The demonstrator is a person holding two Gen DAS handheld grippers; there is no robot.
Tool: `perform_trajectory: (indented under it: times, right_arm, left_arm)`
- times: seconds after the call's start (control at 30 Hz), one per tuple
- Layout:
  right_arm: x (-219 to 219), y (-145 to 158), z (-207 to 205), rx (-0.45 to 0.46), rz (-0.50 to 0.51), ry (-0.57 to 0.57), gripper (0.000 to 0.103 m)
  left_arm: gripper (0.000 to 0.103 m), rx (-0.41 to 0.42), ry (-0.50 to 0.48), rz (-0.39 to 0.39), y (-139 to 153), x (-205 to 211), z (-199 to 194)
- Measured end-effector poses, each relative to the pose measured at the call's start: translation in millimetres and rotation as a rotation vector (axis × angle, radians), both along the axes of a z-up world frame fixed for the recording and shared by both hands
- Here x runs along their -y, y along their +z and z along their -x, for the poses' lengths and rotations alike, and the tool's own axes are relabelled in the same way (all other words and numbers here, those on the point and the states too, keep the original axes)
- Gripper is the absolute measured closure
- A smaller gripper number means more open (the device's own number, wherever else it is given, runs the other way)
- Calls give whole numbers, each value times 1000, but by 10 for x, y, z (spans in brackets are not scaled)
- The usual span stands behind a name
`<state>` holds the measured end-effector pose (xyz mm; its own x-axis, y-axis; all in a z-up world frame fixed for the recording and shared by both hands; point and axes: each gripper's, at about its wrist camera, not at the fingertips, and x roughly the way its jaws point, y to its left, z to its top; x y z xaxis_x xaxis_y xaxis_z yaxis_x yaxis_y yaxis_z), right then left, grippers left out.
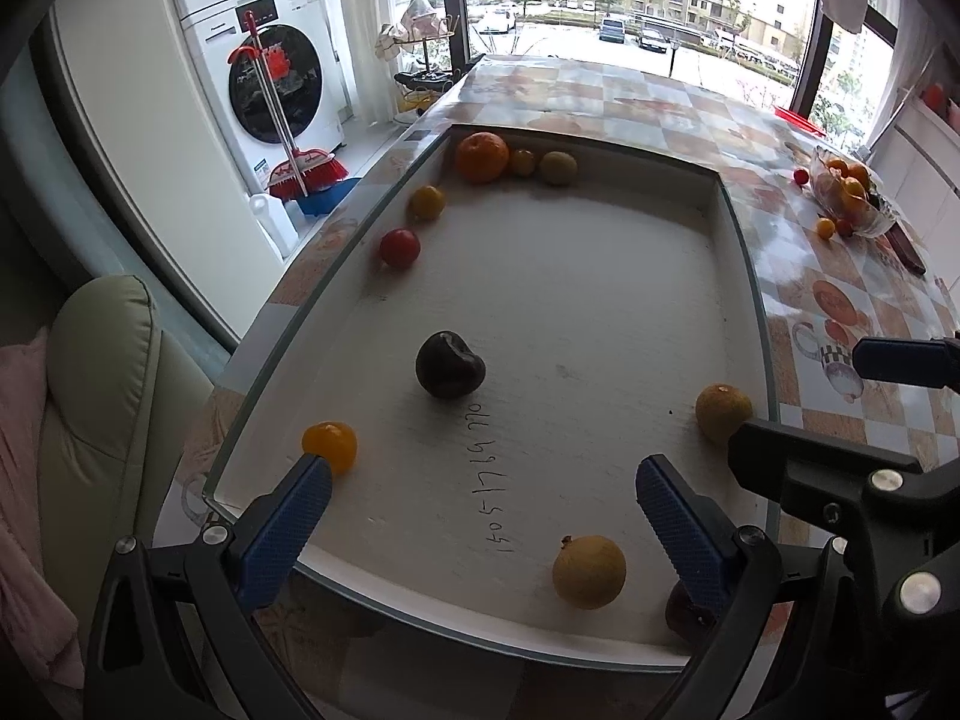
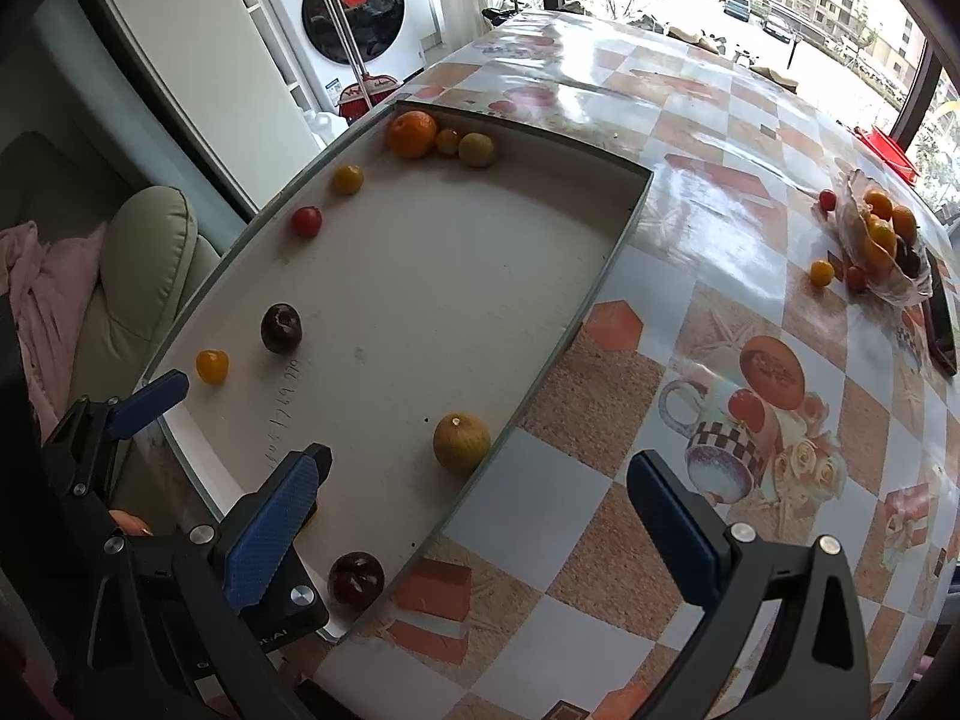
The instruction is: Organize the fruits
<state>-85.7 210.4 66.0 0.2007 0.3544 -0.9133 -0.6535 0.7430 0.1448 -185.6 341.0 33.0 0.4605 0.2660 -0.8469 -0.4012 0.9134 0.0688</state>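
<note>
A shallow white tray [image 1: 600, 276] on the table holds scattered fruit. My left gripper [image 1: 483, 474] hangs open over its near end with nothing between the fingers. A dark plum [image 1: 450, 365] lies ahead of it, a small orange fruit [image 1: 330, 446] by its left fingertip, a yellow fruit [image 1: 589, 571] near its right finger. My right gripper [image 2: 474, 474] stands wide open over the tray's right rim [image 2: 600, 276], not touching the yellow-green fruit [image 2: 461, 441] just ahead. A second dark plum [image 2: 355, 579] sits in the near corner. An orange [image 2: 411, 133] and smaller fruits line the far end.
A glass bowl [image 2: 882, 252] of oranges, with loose small fruits beside it, stands at the table's far right. A dark flat object [image 2: 942, 324] lies next to it. The patterned tablecloth [image 2: 690, 192] covers the table. A green chair [image 1: 102, 396] and a washing machine [image 1: 270, 78] are on the left.
</note>
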Motion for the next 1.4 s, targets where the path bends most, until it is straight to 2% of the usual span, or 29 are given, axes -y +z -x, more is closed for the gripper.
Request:
perform_trajectory:
  times: [0.93, 1.4]
  right_arm:
    - [-12, -51, 15, 1, 43, 0, 0]
    - [-25, 56, 78, 132, 117, -2, 0]
  left_arm:
    - [1, -11, -2, -11, -21, 15, -3]
    - [1, -13, -14, -20, -44, 57, 22]
